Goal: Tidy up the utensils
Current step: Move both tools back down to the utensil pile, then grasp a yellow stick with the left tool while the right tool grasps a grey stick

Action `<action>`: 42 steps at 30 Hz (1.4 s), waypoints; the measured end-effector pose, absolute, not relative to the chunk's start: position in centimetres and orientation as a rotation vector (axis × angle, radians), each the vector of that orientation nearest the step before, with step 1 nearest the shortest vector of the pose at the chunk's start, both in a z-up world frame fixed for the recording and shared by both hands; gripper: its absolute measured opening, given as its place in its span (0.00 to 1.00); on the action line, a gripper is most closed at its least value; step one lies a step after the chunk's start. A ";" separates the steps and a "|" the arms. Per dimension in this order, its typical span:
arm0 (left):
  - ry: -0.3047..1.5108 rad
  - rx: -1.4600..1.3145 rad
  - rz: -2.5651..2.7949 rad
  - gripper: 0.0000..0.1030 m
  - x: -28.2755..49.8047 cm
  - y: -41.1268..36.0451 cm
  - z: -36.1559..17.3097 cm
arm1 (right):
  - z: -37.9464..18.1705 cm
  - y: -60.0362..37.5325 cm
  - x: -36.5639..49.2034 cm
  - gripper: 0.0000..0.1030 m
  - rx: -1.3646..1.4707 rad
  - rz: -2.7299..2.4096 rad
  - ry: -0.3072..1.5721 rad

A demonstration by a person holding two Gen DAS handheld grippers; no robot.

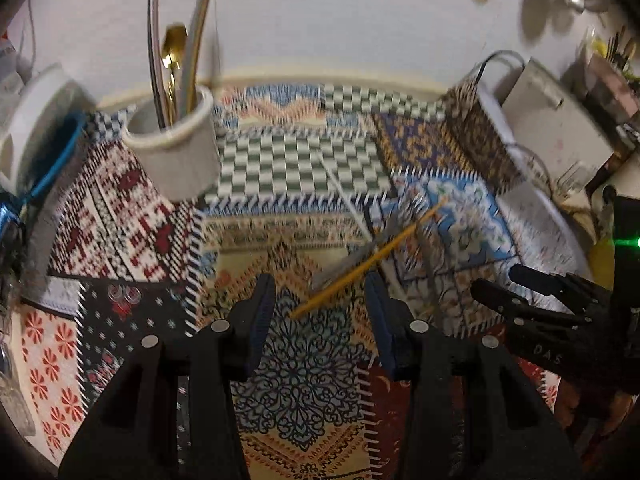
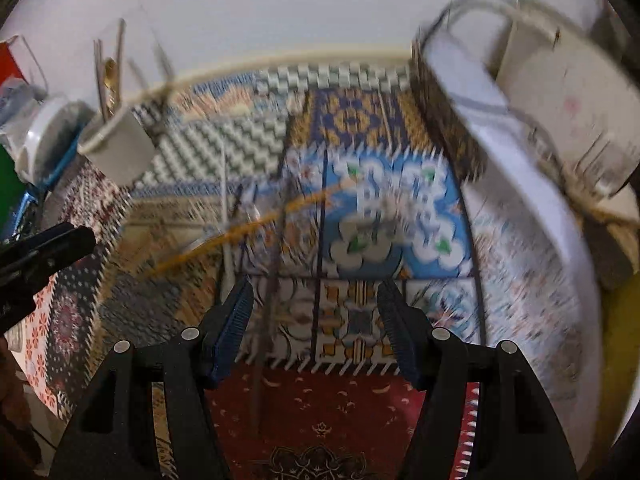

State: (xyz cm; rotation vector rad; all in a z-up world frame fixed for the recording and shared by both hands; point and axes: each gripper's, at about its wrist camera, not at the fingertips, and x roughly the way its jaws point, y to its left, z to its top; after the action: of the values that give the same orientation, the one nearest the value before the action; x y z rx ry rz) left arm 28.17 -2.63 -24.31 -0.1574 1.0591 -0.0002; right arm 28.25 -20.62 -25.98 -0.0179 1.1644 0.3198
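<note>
- Left gripper (image 1: 320,300) hangs part open, empty, above the patchwork-covered desk (image 1: 300,380).
- Right gripper (image 2: 316,312) is also part open and holds nothing; "DAS" shows on its side.
- Between them lie loose utensils (image 1: 372,256), perhaps three, blurred.
- Farther off stands one white cup (image 1: 176,148) holding more cutlery.

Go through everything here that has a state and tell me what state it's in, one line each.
left gripper: open, nothing between the jaws.
right gripper: open, nothing held.
white utensil cup: upright on the patchwork cloth, holding a gold spoon and other long utensils.
yellow chopstick: lying loose on the cloth, crossing a grey utensil.
thin dark stick: lying flat on the cloth.
</note>
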 end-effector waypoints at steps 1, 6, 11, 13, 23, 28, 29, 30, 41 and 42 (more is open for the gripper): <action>1.077 -0.156 -0.001 0.44 28.3 -2.8 -25.1 | -26.6 -20.6 28.5 0.57 0.000 0.327 1.180; 1.133 -0.151 -0.001 0.44 28.5 -3.3 -27.1 | -28.5 -20.1 29.7 0.45 0.047 0.372 1.237; 1.159 -0.148 -0.007 0.44 29.1 -3.4 -28.2 | -29.7 -18.5 30.9 0.23 0.062 0.435 1.274; 1.164 -0.134 -0.013 0.44 29.6 -3.6 -28.3 | -30.0 -17.9 31.4 0.20 0.057 0.457 1.287; 1.196 -0.103 -0.113 0.42 33.1 -5.5 -28.6 | -30.4 -16.9 32.8 0.06 0.023 0.502 1.288; 1.218 -0.038 -0.187 0.39 35.3 -7.5 -29.0 | -29.7 -18.7 32.9 0.05 0.070 0.491 1.275; 1.223 -0.021 -0.199 0.37 35.6 -7.9 -29.2 | -29.3 -19.2 32.8 0.05 0.080 0.483 1.267; 1.231 -0.003 -0.211 0.33 36.0 -8.4 -29.4 | -29.1 -19.8 32.8 0.05 0.093 0.475 1.260; 1.291 0.174 -0.328 0.19 38.9 -12.4 -31.2 | -27.6 -23.6 31.9 0.05 0.191 0.402 1.212; 1.297 0.191 -0.330 0.18 39.1 -12.6 -31.4 | -27.7 -23.9 31.8 0.05 0.198 0.395 1.212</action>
State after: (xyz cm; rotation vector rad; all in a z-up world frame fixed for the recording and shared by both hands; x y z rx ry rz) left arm 39.11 -12.63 -31.40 0.1912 1.2969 -0.3296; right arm 31.85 -23.91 -27.67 0.1985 1.2117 0.3953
